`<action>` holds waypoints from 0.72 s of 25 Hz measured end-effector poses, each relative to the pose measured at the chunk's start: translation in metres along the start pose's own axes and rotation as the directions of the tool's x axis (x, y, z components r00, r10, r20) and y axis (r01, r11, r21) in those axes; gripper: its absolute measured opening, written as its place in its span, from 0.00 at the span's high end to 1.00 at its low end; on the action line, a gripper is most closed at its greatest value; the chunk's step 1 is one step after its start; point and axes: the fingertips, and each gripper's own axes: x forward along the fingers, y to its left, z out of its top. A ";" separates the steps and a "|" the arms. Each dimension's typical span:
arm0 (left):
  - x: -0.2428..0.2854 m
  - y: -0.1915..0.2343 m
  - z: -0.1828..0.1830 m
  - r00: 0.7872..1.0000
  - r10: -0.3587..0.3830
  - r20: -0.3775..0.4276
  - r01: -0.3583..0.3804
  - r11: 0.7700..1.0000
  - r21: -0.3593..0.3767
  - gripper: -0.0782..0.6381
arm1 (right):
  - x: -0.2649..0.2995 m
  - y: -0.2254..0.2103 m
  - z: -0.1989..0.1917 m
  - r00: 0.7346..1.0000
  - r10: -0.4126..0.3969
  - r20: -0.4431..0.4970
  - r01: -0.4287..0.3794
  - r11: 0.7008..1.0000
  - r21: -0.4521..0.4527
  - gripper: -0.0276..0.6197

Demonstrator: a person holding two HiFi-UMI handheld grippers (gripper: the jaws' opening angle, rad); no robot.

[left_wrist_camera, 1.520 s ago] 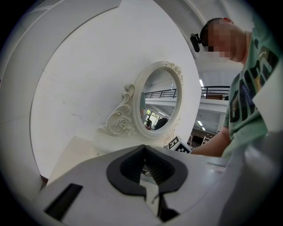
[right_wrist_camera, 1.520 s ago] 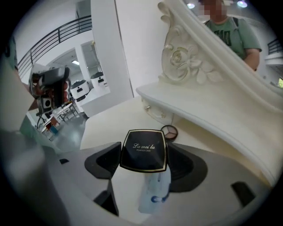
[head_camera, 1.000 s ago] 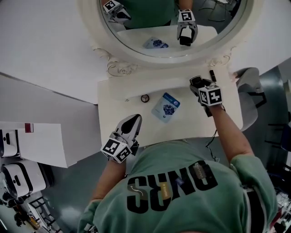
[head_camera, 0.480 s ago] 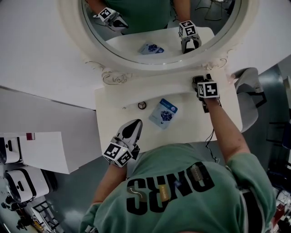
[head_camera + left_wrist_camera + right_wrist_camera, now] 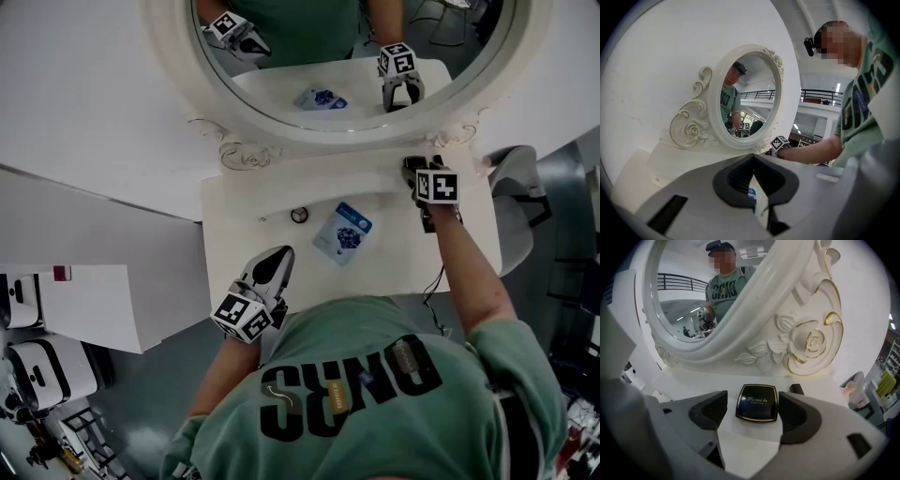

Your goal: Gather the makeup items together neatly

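Reaching further back over the last second, the right gripper (image 5: 417, 169) now sits at the rear right corner of the white vanity table (image 5: 239, 239), close under the ornate cream oval mirror frame (image 5: 328, 131). The left gripper (image 5: 274, 258) has hardly shifted at the front left edge. Right jaws stand wide open, one on either side of a closed square black compact with a gold rim (image 5: 757, 402), not yet touching it. Left jaws are pressed together at the tips, holding nothing. To grip well, the person probably needs to slide the open jaws forward until the pads flank the compact's sides, then squeeze squarely so the slick case does not twist out. It can then go toward the flat blue-and-white sachet (image 5: 343, 232) lying mid-table, near a small round dark item (image 5: 299, 215), perhaps a lidded pot. Compact, sachet and round item all appear shut, so their contents cannot be seen. No tray or box for collecting them is visible.
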 end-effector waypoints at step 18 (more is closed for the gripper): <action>0.024 -0.051 0.014 0.996 -0.063 0.068 0.061 0.998 0.027 0.88 | -0.126 0.139 -0.130 0.841 0.541 -0.027 -0.514 0.781 -0.356 0.66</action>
